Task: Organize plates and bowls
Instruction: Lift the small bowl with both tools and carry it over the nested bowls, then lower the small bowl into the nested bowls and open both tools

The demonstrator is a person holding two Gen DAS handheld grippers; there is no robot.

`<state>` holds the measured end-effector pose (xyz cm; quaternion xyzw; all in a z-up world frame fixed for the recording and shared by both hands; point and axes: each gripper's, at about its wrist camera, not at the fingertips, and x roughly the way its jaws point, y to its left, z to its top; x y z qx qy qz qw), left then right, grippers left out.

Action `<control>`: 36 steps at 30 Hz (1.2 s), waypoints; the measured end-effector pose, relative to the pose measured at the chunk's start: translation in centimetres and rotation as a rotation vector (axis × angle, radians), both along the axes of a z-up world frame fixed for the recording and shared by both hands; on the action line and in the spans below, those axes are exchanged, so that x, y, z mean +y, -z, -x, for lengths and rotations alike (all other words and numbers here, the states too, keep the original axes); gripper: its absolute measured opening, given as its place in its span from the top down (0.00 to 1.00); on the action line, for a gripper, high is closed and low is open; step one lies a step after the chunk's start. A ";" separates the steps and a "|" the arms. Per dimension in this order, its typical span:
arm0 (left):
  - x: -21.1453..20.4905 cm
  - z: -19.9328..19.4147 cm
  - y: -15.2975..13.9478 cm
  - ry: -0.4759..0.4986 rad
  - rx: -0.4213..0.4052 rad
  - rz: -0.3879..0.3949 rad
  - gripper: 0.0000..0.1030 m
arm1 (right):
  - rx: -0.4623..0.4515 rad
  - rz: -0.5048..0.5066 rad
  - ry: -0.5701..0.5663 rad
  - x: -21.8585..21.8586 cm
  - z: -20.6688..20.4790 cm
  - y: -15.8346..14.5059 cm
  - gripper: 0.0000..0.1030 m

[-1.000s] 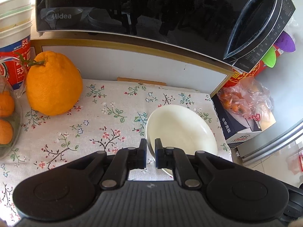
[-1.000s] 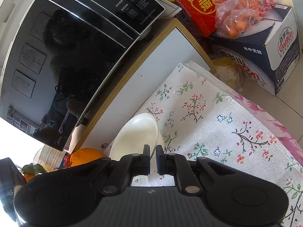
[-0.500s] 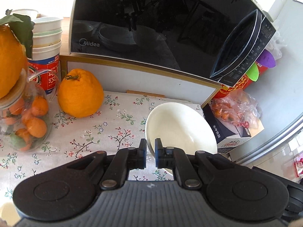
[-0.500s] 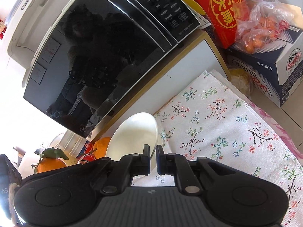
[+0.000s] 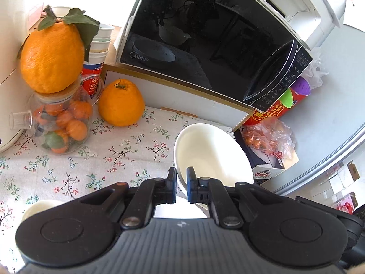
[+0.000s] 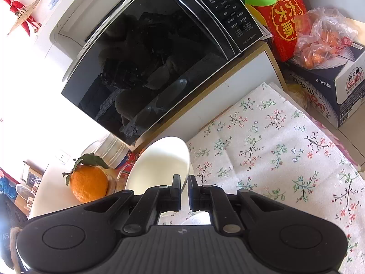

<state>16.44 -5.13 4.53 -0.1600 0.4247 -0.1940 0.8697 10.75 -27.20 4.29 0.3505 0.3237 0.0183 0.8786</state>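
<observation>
Grippers L & R pinch, apparently, same bowl.

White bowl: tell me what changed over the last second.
Both tongs, left and right, carried the white bowl up and back from the microwave; more of the floral cloth shows. Both stayed clamped on its rim.

My left gripper has its jaws clamped on the near rim of a white bowl, which tilts up ahead of the fingers. Beyond it I see the black microwave. Ahead and to the left, a large orange sits on the floral tablecloth, beside a glass jar of small oranges.
</observation>
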 end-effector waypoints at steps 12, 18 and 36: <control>6.5 4.5 2.6 -0.076 0.040 0.081 0.93 | 0.026 0.017 -0.107 5.2 3.0 0.9 0.95; 9.4 5.9 3.7 -0.115 0.031 0.100 0.93 | 0.019 0.008 -0.164 7.8 3.3 1.9 0.95; 14.9 6.5 4.8 -0.145 0.098 -0.003 0.92 | 0.102 0.030 -0.324 14.6 1.5 5.0 0.92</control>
